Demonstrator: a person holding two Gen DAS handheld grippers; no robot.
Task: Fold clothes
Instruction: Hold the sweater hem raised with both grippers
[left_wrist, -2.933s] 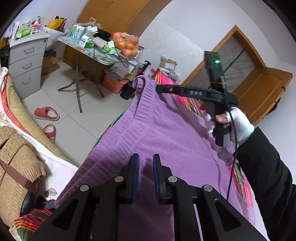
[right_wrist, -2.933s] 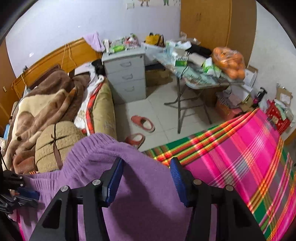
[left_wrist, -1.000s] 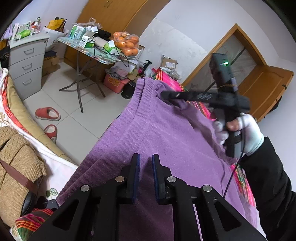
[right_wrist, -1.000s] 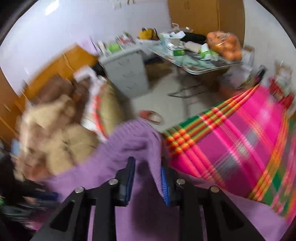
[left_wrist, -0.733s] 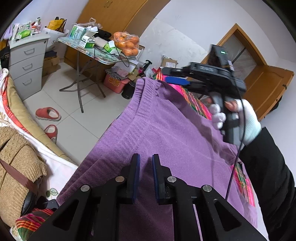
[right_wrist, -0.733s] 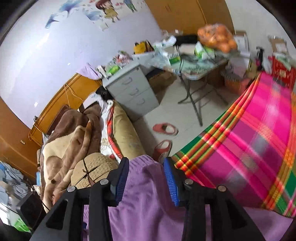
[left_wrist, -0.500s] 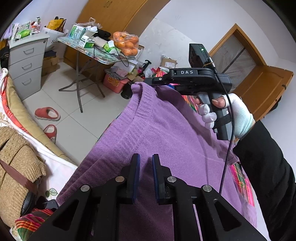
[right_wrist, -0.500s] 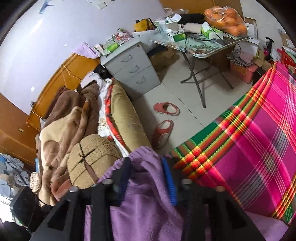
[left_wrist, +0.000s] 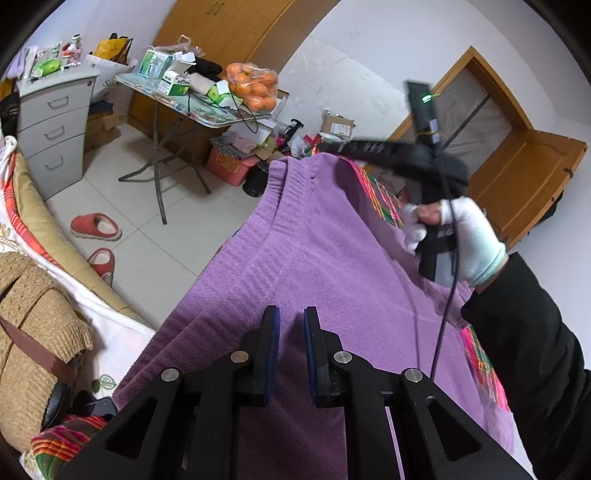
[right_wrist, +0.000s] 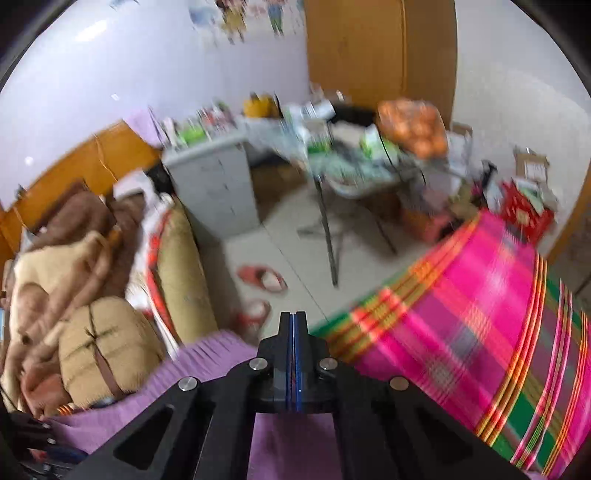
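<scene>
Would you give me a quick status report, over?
Left tool shut on garment. Right tool just closed, nothing visible between. Garment on plaid spread. Path clear.

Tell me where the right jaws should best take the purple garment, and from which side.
Probably the ribbed hem of the purple garment, near its raised far corner, coming from the floor side. There the edge is free and thick; the middle is stretched flat, with nothing to pinch.
</scene>
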